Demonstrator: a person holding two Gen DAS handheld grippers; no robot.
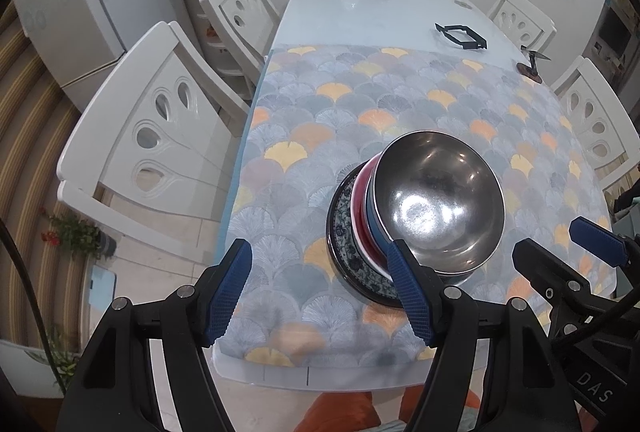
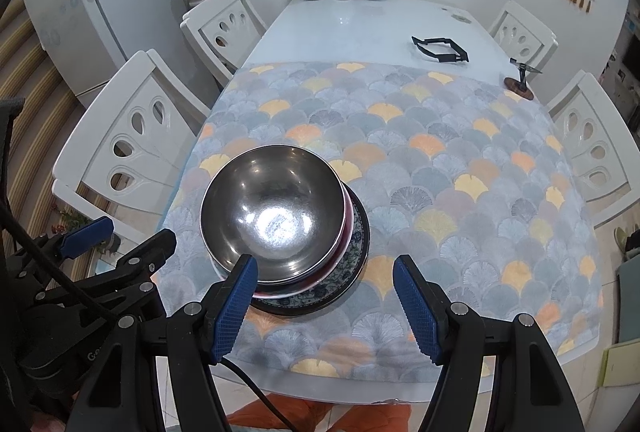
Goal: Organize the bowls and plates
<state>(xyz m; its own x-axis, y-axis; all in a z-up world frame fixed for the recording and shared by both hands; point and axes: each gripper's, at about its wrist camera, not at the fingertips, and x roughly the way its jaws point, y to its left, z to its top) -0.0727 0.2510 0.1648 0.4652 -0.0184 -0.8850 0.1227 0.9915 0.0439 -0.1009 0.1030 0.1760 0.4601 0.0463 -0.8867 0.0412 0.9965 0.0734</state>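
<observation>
Already the dishes stood in a single stack (image 1: 400,228) on the patterned cloth (image 1: 360,104) toward the near end of the desk (image 1: 360,4), and it lay between the two tongs. From the left tongs (image 1: 320,292) it sat ahead and to the right, the right-hand finger overlapping the stack's near rim in that view; whether it touched I could not tell. From the right tongs (image 2: 326,304) it sat ahead and to the left, with the left-hand finger over the rim in the same manner. Neither was plainly nearer. Being round, the stack had no long axis to line up with. Both tongs stood apart with nothing between their pads, pointing steeply down.

Counted: one steel bowl (image 1: 436,200) on top, tipped a little; under it a blue layer and a red one, likely two more bowls; below those one patterned plate (image 1: 344,232) on a dark rim, perhaps a second plate. Elsewhere were four white chairs and two vases.
</observation>
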